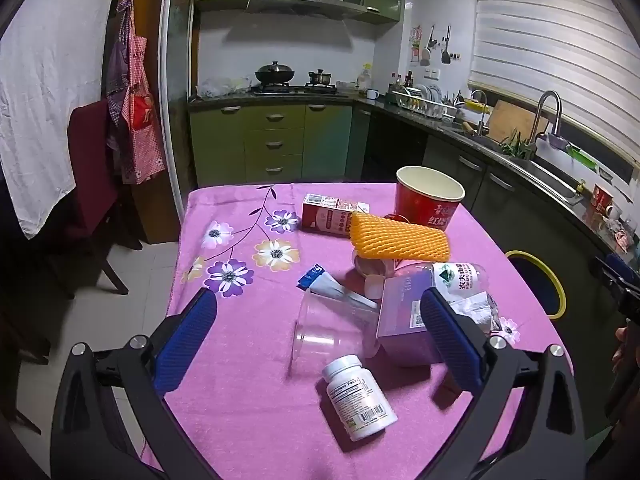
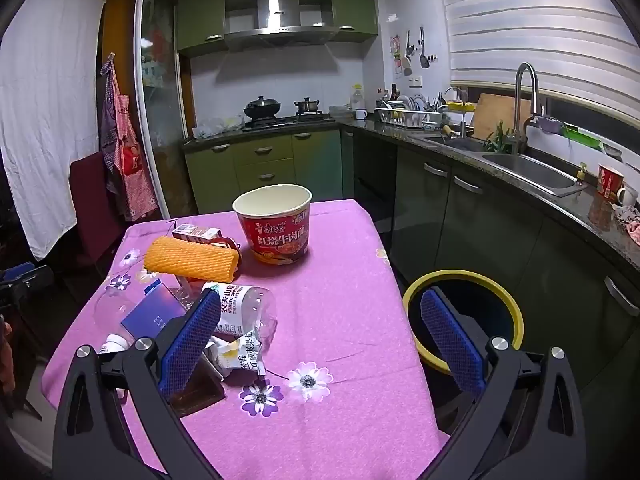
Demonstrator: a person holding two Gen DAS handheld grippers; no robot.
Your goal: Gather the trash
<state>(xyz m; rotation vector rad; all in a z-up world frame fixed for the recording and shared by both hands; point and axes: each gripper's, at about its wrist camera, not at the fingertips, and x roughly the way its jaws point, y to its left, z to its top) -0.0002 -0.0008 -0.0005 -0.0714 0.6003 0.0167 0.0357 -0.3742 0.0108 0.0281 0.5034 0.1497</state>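
Trash lies on a table with a pink floral cloth: a white pill bottle, a clear plastic cup on its side, a purple box, a clear water bottle, orange foam netting, a small carton and a red noodle cup. My left gripper is open above the cup and pill bottle. My right gripper is open above the table's right side, near the water bottle, a crumpled wrapper and the noodle cup.
A dark bin with a yellow rim stands on the floor right of the table. Kitchen counters with a sink run along the right and back. A dark red chair stands left of the table.
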